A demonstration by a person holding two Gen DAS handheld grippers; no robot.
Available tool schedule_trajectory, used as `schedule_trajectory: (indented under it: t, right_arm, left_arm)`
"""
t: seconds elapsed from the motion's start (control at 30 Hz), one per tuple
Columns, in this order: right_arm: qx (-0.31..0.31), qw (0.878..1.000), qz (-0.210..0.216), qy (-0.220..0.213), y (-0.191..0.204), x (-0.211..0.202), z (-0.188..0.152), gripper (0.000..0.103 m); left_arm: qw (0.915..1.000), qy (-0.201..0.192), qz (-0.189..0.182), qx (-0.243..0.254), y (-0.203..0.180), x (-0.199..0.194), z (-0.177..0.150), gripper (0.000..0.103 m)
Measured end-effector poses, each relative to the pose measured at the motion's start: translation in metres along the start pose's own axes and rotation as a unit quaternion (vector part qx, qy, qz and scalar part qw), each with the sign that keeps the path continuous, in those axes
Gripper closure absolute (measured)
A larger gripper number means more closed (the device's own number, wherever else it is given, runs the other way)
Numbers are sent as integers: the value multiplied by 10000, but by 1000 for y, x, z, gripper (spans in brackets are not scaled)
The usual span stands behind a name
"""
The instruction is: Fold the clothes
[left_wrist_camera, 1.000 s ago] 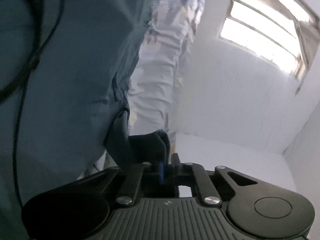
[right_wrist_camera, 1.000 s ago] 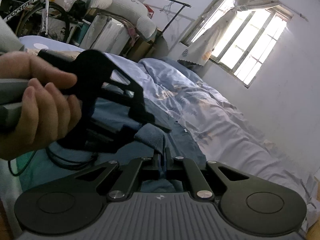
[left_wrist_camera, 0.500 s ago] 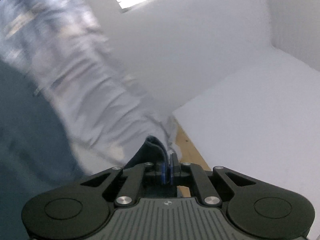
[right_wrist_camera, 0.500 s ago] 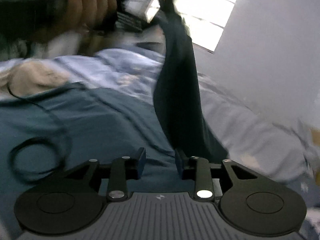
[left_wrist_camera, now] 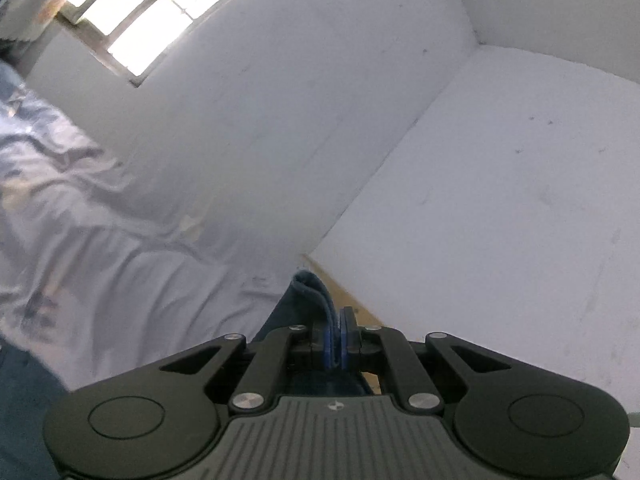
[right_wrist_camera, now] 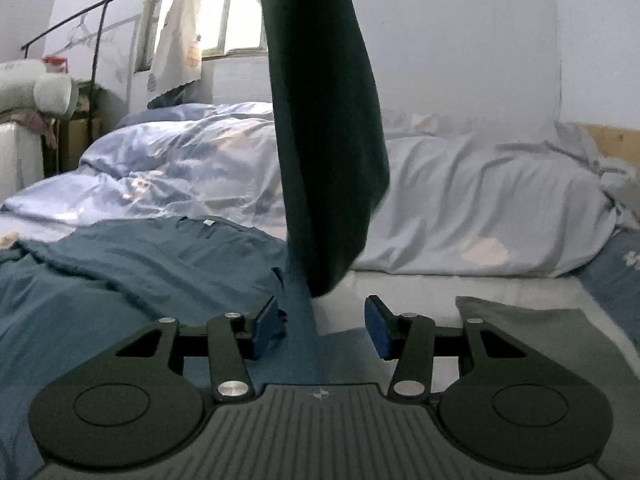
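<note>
Teal cotton is what we are working with: a T-shirt (right_wrist_camera: 132,264) lies rumpled across the near side of the bed (right_wrist_camera: 480,280), collar and label facing up, while one part of it hangs as a dark column (right_wrist_camera: 324,128) from above the frame down to the mattress; we judge the folding barely begun, since no crease or square edge shows anywhere on the shirt; the lifted part has yet to be laid over, and the body yet to be smoothed flat. Our left gripper (left_wrist_camera: 335,338) is pinched tight on a hemmed edge of the fabric (left_wrist_camera: 310,288), held high against the white wall (left_wrist_camera: 500,200); our right gripper (right_wrist_camera: 320,326) has just been opening, its blue pads (right_wrist_camera: 376,326) now standing apart with a strip of the cloth running between them, neither pad pressing on it. A pale blue duvet (right_wrist_camera: 180,152) is bunched behind, and a grey-green garment (right_wrist_camera: 540,332) lies at the right.
</note>
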State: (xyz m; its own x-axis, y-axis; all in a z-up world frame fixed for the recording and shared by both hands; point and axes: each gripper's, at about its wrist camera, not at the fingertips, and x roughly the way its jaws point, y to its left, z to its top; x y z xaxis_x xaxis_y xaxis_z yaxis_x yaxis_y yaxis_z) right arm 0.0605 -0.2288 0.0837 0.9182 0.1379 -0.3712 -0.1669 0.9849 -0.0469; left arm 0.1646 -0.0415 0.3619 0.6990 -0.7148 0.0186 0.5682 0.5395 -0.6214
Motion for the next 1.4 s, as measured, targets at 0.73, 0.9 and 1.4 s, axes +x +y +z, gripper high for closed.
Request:
schedule_trajectory:
  t: [0.73, 0.9, 1.4]
  right_arm:
    - [1023, 9935, -368, 340, -27, 90, 0, 100]
    - [638, 9967, -179, 475, -24, 74, -7, 100]
    - [-731, 9949, -361, 589, 0, 61, -30, 100]
  left_arm:
    - [9995, 99, -5, 301, -42, 44, -22, 102]
    - [9998, -136, -64, 156, -39, 7, -6, 102]
    - [9763, 75, 2159, 155, 108, -143, 5, 102]
